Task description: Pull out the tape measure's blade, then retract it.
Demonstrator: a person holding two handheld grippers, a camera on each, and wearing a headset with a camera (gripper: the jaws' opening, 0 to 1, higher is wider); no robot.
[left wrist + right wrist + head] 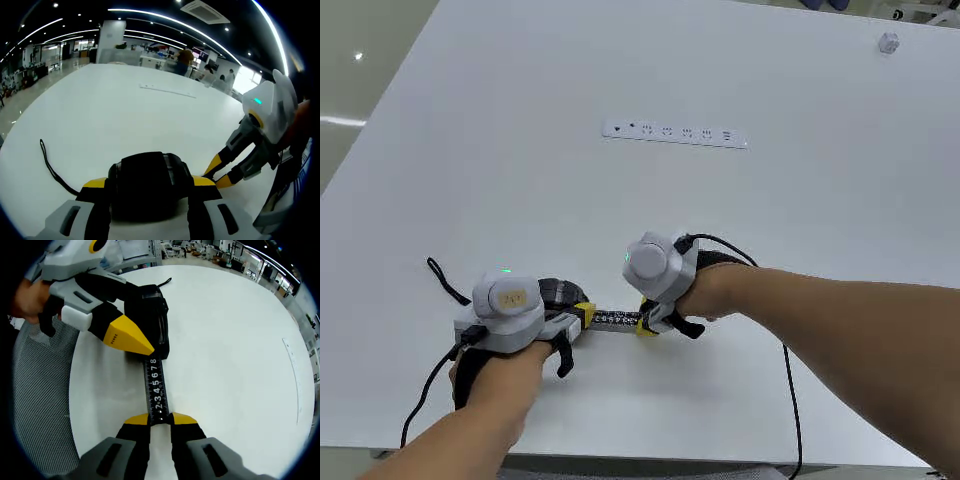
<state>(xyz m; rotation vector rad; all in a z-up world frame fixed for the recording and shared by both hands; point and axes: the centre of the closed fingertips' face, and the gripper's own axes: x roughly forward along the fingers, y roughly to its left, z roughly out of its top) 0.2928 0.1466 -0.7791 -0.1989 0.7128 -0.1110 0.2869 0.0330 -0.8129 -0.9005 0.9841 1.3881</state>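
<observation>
The left claw (150, 182) clamps the tape measure case (150, 315). The right claw (160, 418) pinches its blade (155, 385), case at 12 o'clock.

Left gripper (582, 312) has its jaws clamped around the tape measure (560, 295); right gripper (647, 322) faces it, close by, jaws pinched on the blade (613, 320); both forearms reach in low, the right (840, 330) from the side

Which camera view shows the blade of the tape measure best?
The right gripper view: the blade runs straight from the right hand-held gripper to the black case, and its numbers are readable. The head view shows the blade as a short strip, too small to read. In the left gripper view the case stands in front.
</observation>
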